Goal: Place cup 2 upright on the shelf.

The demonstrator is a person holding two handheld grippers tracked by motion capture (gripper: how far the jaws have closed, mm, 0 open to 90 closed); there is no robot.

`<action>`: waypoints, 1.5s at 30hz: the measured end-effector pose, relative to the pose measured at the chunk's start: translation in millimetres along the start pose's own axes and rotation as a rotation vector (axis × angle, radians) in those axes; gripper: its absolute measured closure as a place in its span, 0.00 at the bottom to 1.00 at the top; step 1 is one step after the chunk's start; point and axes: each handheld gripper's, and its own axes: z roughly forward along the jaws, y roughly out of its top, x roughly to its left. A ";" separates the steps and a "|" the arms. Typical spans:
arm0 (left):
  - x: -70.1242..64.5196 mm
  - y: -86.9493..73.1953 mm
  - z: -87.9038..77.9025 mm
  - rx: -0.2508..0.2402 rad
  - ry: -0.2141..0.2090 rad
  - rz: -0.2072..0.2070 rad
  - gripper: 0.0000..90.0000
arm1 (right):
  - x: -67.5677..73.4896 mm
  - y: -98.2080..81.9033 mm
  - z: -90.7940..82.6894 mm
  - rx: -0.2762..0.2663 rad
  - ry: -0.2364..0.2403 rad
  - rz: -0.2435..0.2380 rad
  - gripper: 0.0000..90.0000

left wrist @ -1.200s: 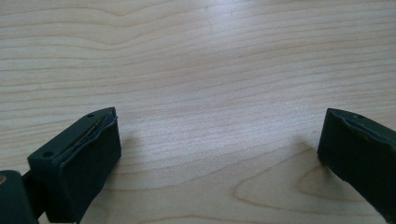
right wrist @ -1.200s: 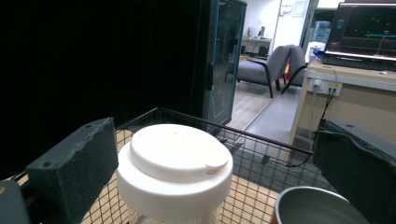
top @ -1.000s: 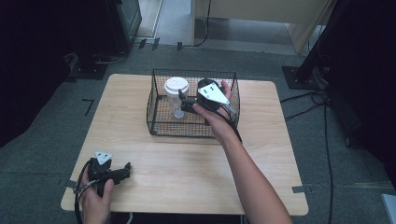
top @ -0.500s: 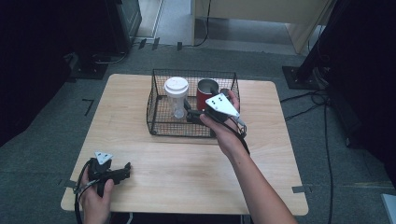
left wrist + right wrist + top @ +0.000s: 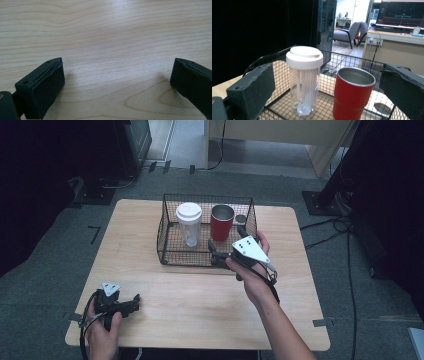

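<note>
A pale wooden desk stands on grey carpet, with a black wire basket at upper centre of the high view. Inside it, a red steel cup stands upright just right of a clear tumbler with a white lid. The right gripper, jaws spread and empty, hovers at the basket's near rim. The left gripper, also spread, rests at lower left. The cup looks rigid and smooth, probably slippery; gripping across its wall below the rim seems safest.
</note>
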 end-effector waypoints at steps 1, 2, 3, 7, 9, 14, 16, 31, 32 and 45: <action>0.0 0.0 0.0 0.000 0.000 0.000 0.00 | -0.8 -1.5 -3.1 -0.002 -0.002 -0.002 0.01; 0.0 0.0 0.0 0.000 0.000 0.000 0.00 | -1.7 -3.1 -6.3 -0.004 -0.004 0.000 0.01; 0.0 0.0 0.0 0.000 0.000 0.000 0.00 | -2.6 -4.8 -9.3 -0.005 -0.008 0.004 0.01; 0.1 0.0 0.1 -0.001 0.000 0.001 0.00 | -9.9 -12.7 -20.6 -0.002 -0.039 -0.002 0.01; 0.0 -0.1 0.2 -0.002 -0.001 0.000 0.00 | -13.9 -16.7 -26.0 -0.001 -0.054 -0.006 0.01; -0.1 -0.1 0.2 -0.002 0.000 -0.002 0.00 | -25.1 -26.2 -38.6 0.006 -0.082 -0.002 0.01; -0.1 -0.1 0.2 -0.002 0.000 -0.002 0.00 | -30.0 -30.8 -42.9 0.010 -0.094 0.004 0.01; 0.1 -0.1 0.1 0.000 0.000 0.002 0.00 | -66.8 -65.1 -78.8 0.045 -0.208 0.050 0.01; 0.0 -0.1 0.1 0.000 0.000 0.001 0.00 | -69.2 -67.4 -80.9 0.048 -0.212 0.051 0.01; 0.1 -0.1 0.1 0.000 0.000 0.001 0.00 | -94.4 -99.7 -112.2 0.092 -0.294 0.111 0.01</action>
